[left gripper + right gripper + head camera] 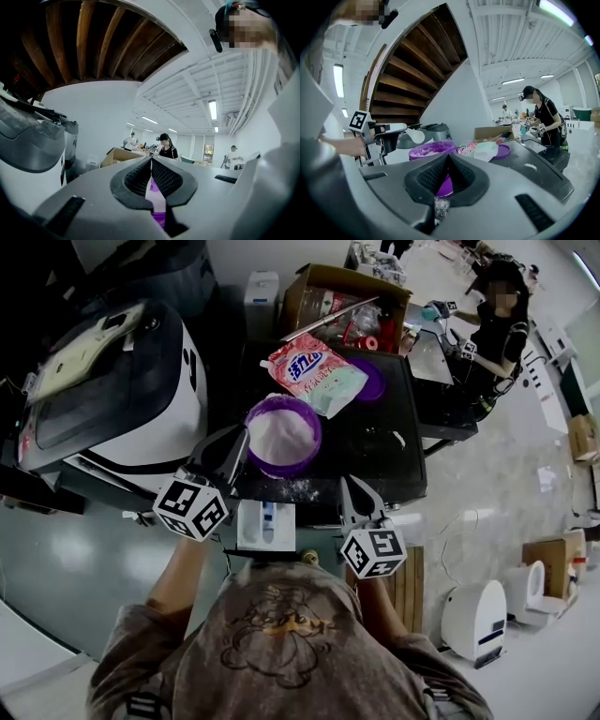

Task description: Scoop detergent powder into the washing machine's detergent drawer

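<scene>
Left gripper (232,450) clamps the scoop (414,136) handle at the tub (283,435) rim, probably to dip; tub sits at the washer (394,460) top's front edge, directly above the open drawer (265,524); right gripper (354,505) closed, empty, idle.

Of the purple tub (281,439), the near-left rim is covered by the left hand-held gripper (234,442). At the tub's left, the scoop (414,136) has its handle enclosed between that gripper's jaws. Behind the tub, the lid (374,381) is largely hidden under the detergent bag (319,371), whose print cannot be read. Before the tub, the drawer (266,525) is too small for its compartments to be told apart.
</scene>
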